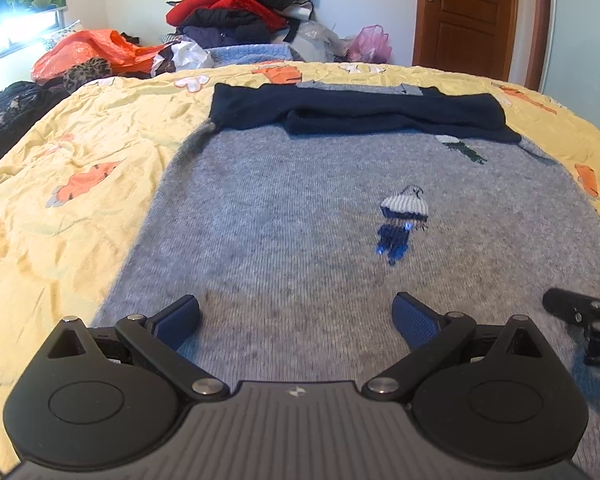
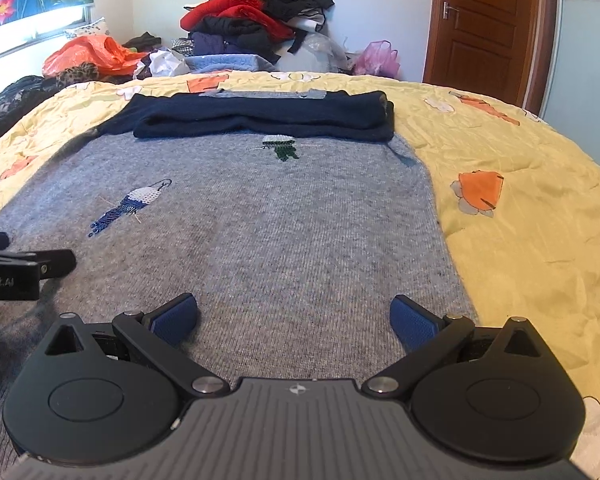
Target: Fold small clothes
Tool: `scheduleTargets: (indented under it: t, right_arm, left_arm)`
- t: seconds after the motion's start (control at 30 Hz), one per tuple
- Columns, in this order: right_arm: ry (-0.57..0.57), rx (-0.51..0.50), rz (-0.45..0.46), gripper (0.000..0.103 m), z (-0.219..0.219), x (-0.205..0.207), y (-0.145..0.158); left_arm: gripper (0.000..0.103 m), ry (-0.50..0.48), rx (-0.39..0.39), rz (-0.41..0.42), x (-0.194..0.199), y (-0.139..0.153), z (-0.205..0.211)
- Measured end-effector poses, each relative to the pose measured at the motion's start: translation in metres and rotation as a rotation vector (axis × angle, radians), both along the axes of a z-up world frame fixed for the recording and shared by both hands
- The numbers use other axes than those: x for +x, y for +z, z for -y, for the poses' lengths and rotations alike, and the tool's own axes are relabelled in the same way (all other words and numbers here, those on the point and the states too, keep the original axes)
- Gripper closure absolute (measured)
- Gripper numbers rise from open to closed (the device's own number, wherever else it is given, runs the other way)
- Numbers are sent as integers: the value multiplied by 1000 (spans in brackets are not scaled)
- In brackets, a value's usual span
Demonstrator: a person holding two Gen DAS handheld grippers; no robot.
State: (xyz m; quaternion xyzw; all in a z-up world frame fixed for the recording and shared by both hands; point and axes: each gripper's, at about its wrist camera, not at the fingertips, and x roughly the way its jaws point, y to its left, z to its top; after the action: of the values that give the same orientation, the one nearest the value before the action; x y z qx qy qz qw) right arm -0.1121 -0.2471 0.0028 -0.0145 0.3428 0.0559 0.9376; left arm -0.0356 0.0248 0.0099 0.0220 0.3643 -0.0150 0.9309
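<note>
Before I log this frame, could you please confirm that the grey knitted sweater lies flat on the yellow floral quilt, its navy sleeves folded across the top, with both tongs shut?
One detail is wrong: both tongs are open, not shut. The left wrist view shows the left tongs spread wide, and the right wrist view shows the same for the right tongs. The rest holds: the grey knitted sweater lies flat on the yellow floral quilt, navy sleeves folded across the top.

Left tongs (image 1: 296, 320) gape above grey sweater (image 1: 284, 216).
</note>
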Motion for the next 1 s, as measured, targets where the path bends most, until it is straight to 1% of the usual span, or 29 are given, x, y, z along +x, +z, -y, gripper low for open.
scheduleTargets:
  t: [0.13, 0.23, 0.47, 0.53, 0.63, 0.73, 0.87, 0.93, 1.0]
  right_arm:
    - [0, 1, 1, 0, 0, -1, 0]
    - [0, 1, 0, 0, 0, 0, 0]
    - [-13, -18, -13, 0, -1, -10, 3]
    - [-2, -27, -14, 0, -2, -19, 3]
    - [14, -30, 14, 0, 0, -33, 1]
    - [18, -7, 11, 0, 3, -32, 0]
    - [27, -13, 6, 0, 3, -31, 2]
    - [55, -17, -13, 0, 6, -34, 6]
    - [95, -1, -26, 0, 15, -43, 11]
  left_arm:
    - [0, -2, -10, -10, -13, 1, -2]
    - [0, -17, -17, 32, -21, -4, -5]
    - [0, -21, -21, 33, -20, -4, -5]
    - [0, -21, -21, 34, -20, -4, -4]
    - [0, -21, -21, 34, -20, -4, -4]
    - [0, -21, -21, 33, -20, -4, -5]
    - [0, -21, -12, 25, -25, 0, -6]
    - [0, -14, -13, 26, -33, 4, -15]
    - [0, -1, -27, 18, -44, 5, -28]
